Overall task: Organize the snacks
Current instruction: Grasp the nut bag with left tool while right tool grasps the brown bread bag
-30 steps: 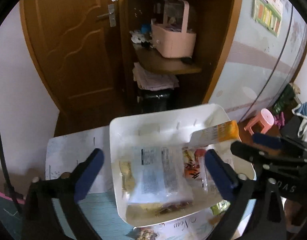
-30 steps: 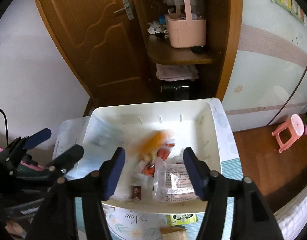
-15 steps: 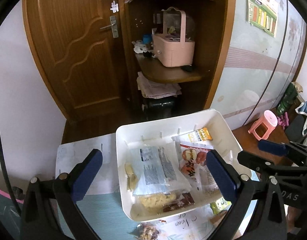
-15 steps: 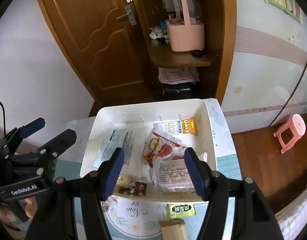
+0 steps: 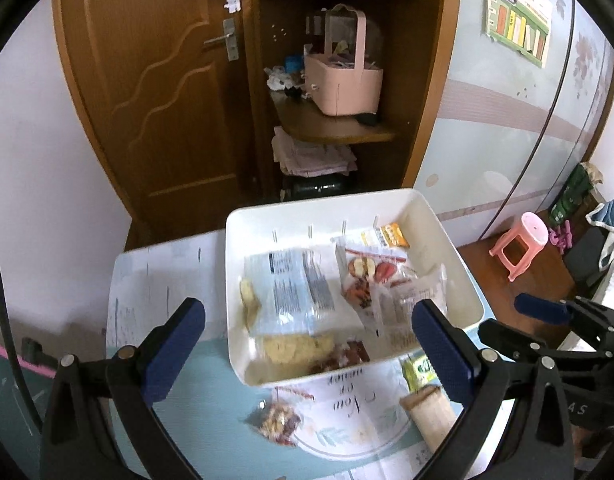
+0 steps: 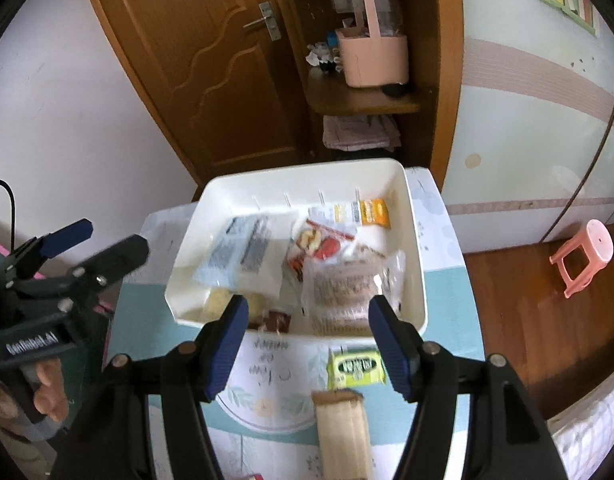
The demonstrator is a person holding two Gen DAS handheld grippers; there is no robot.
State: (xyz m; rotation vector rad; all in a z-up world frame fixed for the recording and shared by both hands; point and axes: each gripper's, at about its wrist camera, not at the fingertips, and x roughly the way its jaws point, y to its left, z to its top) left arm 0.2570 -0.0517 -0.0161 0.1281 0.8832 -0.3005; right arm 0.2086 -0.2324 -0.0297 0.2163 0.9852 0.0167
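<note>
While both hand-held grippers, left (image 5: 307,350) and right (image 6: 307,338), hang wide open and empty above the table (image 5: 211,376), a white bin (image 5: 447,240) holds several snack packets (image 5: 291,292); a green packet (image 6: 356,368) lies just outside it.

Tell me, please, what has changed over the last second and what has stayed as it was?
The orange-ended packet, airborne a second ago, now lies at the back of the white bin. Both the right gripper and the left gripper have pulled back, open and empty. The other snacks and the bin stayed put.
</note>
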